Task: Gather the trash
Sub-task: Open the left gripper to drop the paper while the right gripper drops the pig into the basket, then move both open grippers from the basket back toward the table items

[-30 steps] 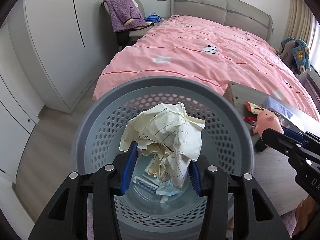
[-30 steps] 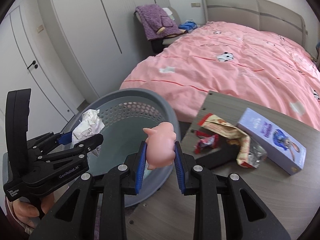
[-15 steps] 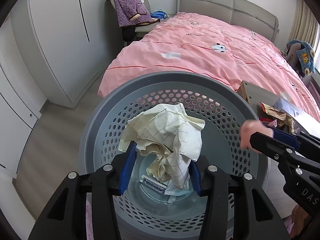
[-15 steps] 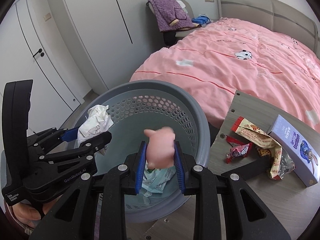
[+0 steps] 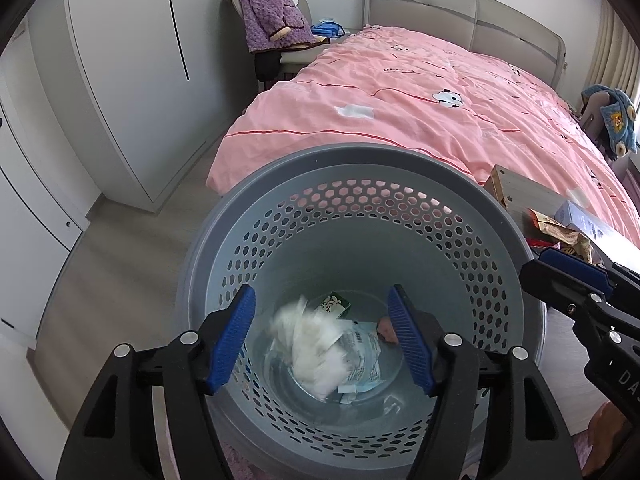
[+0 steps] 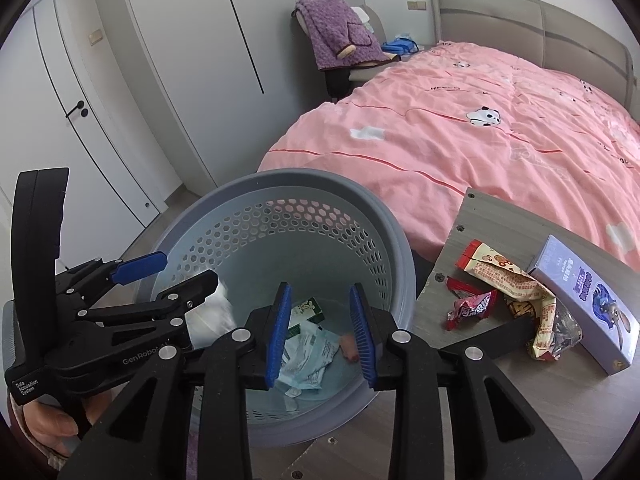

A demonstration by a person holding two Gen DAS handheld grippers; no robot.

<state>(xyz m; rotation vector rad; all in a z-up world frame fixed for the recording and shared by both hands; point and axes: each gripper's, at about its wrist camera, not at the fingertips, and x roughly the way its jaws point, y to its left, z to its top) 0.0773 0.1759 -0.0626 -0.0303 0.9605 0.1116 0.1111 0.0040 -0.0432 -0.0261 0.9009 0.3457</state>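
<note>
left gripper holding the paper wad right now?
No: in the left wrist view the left gripper is open and empty, and the blurred paper wad is down inside the basket.

The left wrist camera looks steeply down, close above the round grey perforated plastic basket (image 5: 360, 168), facing the pink-quilted bed (image 5: 440, 112). The right wrist camera sits just right of it, facing likewise, taking in the grey wooden desk (image 6: 520, 420). Both share basket and bed.
</note>
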